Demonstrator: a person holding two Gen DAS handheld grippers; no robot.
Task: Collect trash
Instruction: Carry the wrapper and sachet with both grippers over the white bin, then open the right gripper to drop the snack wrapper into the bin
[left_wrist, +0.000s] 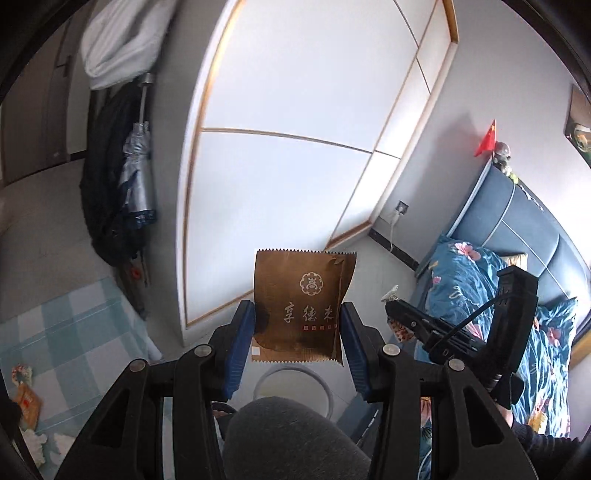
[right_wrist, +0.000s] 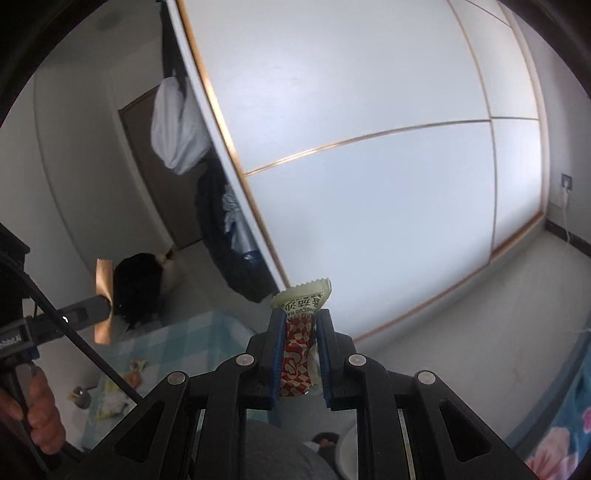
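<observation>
The left claw (left_wrist: 297, 325) is clamped on a brown foil wrapper (left_wrist: 301, 306), held flat and upright between its blue pads (left_wrist: 240, 343); the wrapper's zigzag top edge stands well above the fingertips. In the right wrist view the same wrapper shows edge-on at 9 o'clock.

The right claw (right_wrist: 301, 350) is closed tight on a red-and-white candy wrapper (right_wrist: 297, 365), whose pale crimped end sticks out past the tips. In the left wrist view this claw (left_wrist: 391, 308) sits at 3 o'clock, just beside the left one but apart from it.

Below the left claw, at 6 o'clock, lies a white ring (left_wrist: 293, 387), the rim of a round container on the floor, partly hidden by a grey rounded shape (left_wrist: 288, 435) nearest the camera.

A big white wardrobe (left_wrist: 295, 110) with gold trim fills the middle of both views. At 9 o'clock in the left wrist view hang a dark coat (left_wrist: 107, 192) and a folded umbrella (left_wrist: 138, 177), with a white bundle (left_wrist: 118, 40) above them. A desk (left_wrist: 62, 332) with a checked cloth sits at 8 o'clock and carries more wrappers (left_wrist: 26, 402). At 3 to 4 o'clock is a bed (left_wrist: 469, 280) with floral bedding and a blue headboard (left_wrist: 517, 221); a small red flag (left_wrist: 487, 138) stands on top of the headboard.

A hand (right_wrist: 40, 413) grips the left handle at 8 o'clock in the right wrist view.
</observation>
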